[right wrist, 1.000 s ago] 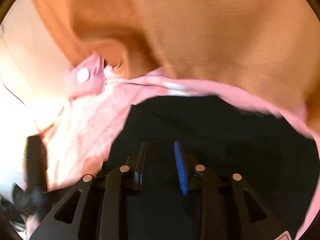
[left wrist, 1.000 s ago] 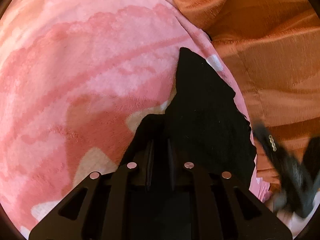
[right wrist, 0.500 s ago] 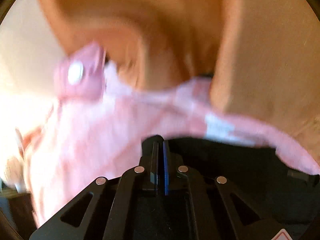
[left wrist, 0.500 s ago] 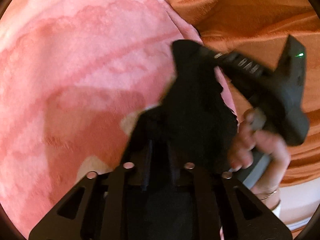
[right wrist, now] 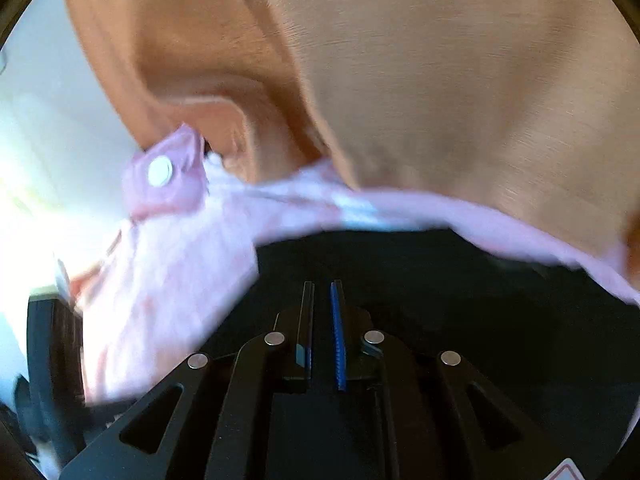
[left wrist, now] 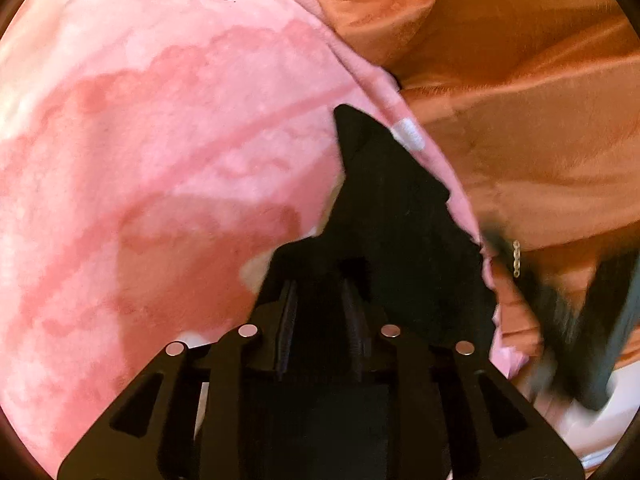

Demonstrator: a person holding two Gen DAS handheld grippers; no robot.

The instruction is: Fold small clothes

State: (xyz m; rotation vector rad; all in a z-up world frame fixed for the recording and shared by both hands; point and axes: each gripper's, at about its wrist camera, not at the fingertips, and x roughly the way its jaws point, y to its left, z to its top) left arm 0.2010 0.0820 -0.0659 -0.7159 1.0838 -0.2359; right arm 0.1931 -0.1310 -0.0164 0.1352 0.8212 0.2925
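Lying under hand-held gripper (left wrist: 320, 292): black garment (left wrist: 400, 216).

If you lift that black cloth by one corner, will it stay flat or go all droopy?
Probably droopy: the black cloth already lies crumpled with a bent tip. It looks thin, so likely light. The fuzzy pink blanket may cling to it.

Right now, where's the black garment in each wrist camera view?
Left wrist: black garment right of centre, running up from the fingers to a point.
Right wrist: black garment across the lower half, around the fingers.
Shared landmark: white tag on the pink blanket's edge.
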